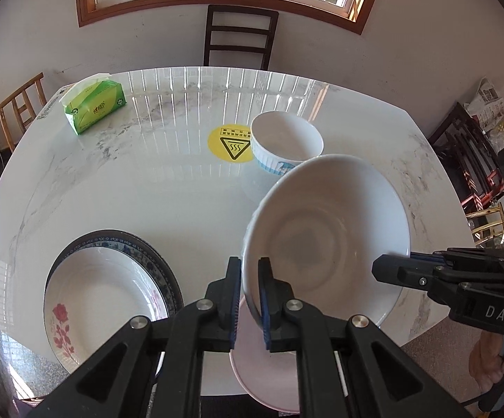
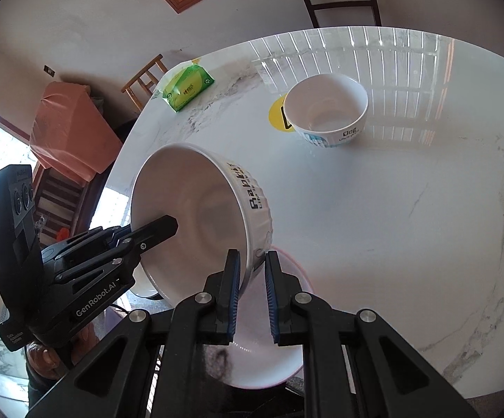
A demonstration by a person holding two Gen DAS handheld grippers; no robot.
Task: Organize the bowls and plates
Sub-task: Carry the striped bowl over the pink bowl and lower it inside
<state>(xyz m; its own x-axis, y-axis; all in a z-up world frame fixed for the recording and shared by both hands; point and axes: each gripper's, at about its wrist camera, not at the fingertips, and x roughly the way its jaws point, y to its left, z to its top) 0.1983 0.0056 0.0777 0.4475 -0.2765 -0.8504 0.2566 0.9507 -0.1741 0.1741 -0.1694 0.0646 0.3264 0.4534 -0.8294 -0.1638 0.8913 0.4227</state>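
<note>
A large white bowl (image 1: 325, 240) is held tilted above the marble table (image 1: 147, 191), its rim clamped by the left gripper (image 1: 250, 299) and right gripper (image 2: 252, 292). A smaller white bowl (image 1: 287, 142) stands beyond it; stacked plates (image 1: 102, 296) lie to its left.

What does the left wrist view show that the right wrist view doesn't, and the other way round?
Only the left wrist view shows the stacked plates, a rose-patterned one on a blue-rimmed one, at the table's near left edge.

Only the right wrist view shows the black lettering on the held bowl's outer wall and the orange-covered furniture beside the table.

Both show the bowl tilted, gripped on its rim by the left gripper and right gripper, the second bowl, the green tissue pack and the pink plate underneath.
</note>
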